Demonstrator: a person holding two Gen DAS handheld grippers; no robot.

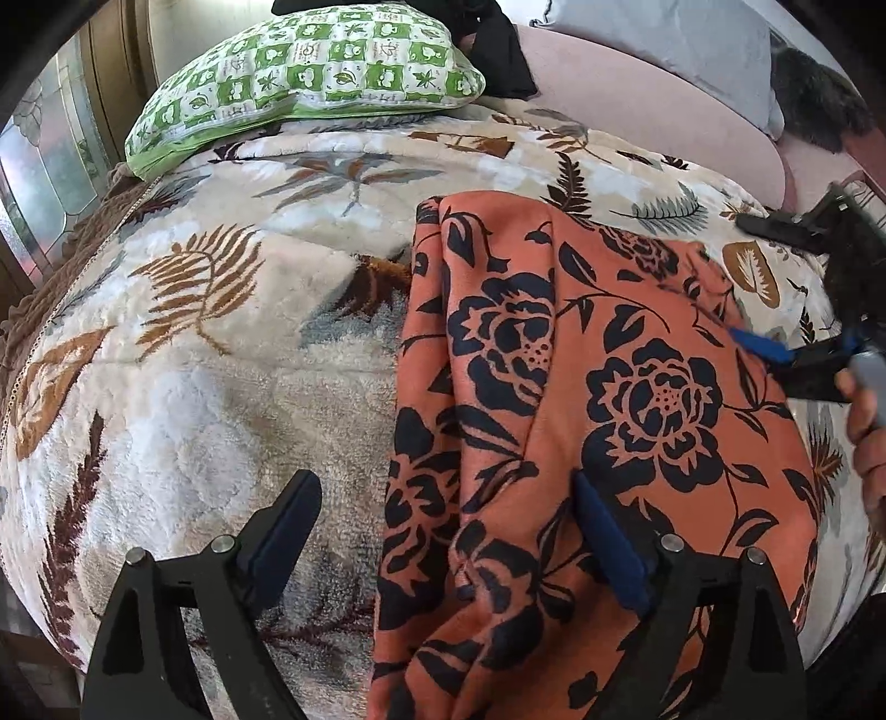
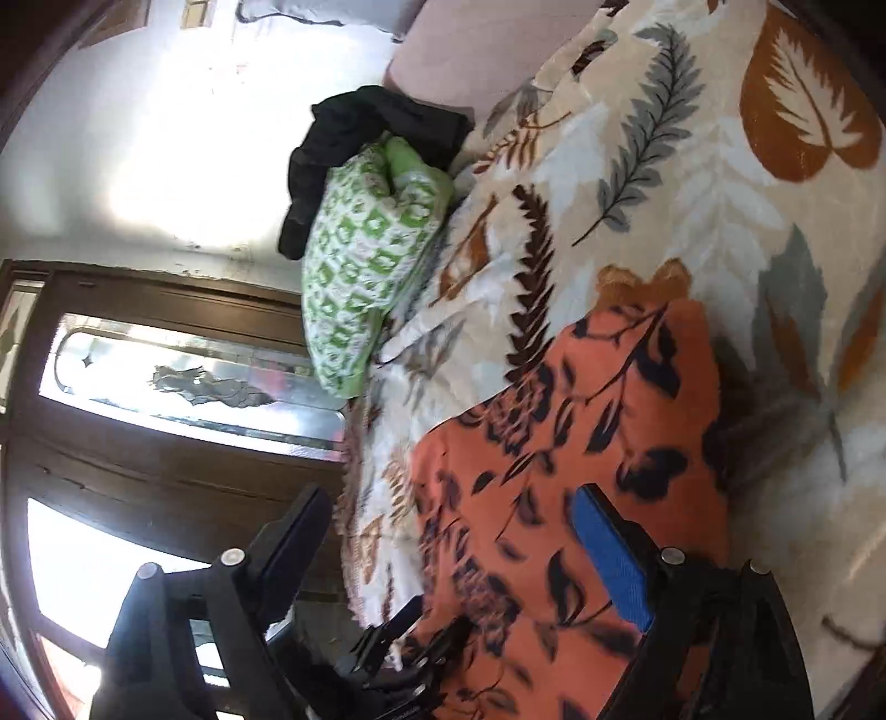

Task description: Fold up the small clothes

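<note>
An orange garment with a black flower print [image 1: 598,399] lies folded on a leaf-patterned blanket [image 1: 210,343]. My left gripper [image 1: 448,520] is open, just above the garment's near left edge; its right finger [image 1: 603,543] is over the cloth, its left finger [image 1: 288,526] over the blanket. The right gripper [image 1: 775,288] shows at the garment's far right side, open. In the right wrist view the right gripper [image 2: 454,548] is open and tilted above the garment [image 2: 581,454], holding nothing. The left gripper [image 2: 410,648] shows low in that view.
A green and white checked pillow [image 1: 310,72] lies at the far end of the bed, with black clothing [image 1: 498,50] behind it. A pink sheet [image 1: 653,105] and a grey pillow [image 1: 681,39] lie far right. A wooden door with glass panes [image 2: 166,387] stands past the bed's edge.
</note>
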